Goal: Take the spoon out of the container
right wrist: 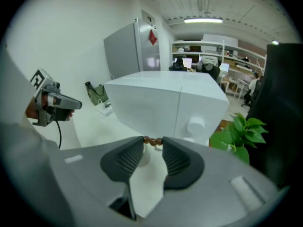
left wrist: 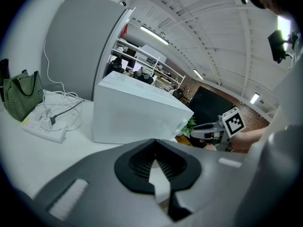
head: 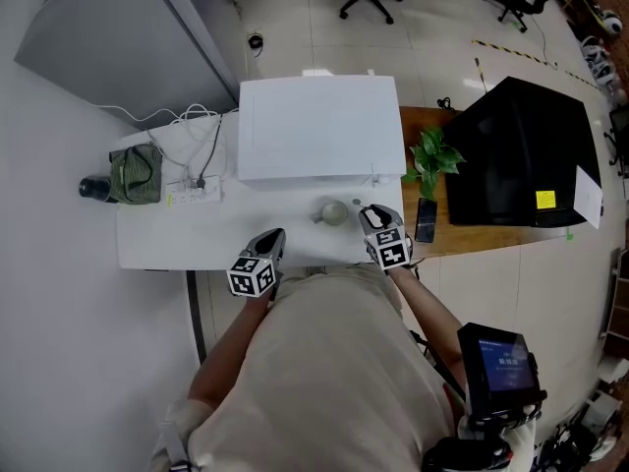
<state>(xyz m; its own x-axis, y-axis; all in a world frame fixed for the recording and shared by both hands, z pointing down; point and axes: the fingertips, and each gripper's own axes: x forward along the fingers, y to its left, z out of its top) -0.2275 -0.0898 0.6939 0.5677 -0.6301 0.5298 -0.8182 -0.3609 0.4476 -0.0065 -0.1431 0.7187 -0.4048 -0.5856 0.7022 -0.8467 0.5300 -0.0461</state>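
The right gripper [head: 371, 214] clamps the brown bead-handled spoon [right wrist: 152, 140] between its jaw tips, just beside the small round grey-green container [head: 334, 211] on the white table [head: 197, 229] (the left gripper [left wrist: 155, 143], well apart, is closed on nothing).

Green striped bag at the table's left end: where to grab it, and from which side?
Grip the handles of the bag from above with the claw. The bag stands upright, the handles loop up free at its top, and its sides look soft, offering no firm edge.
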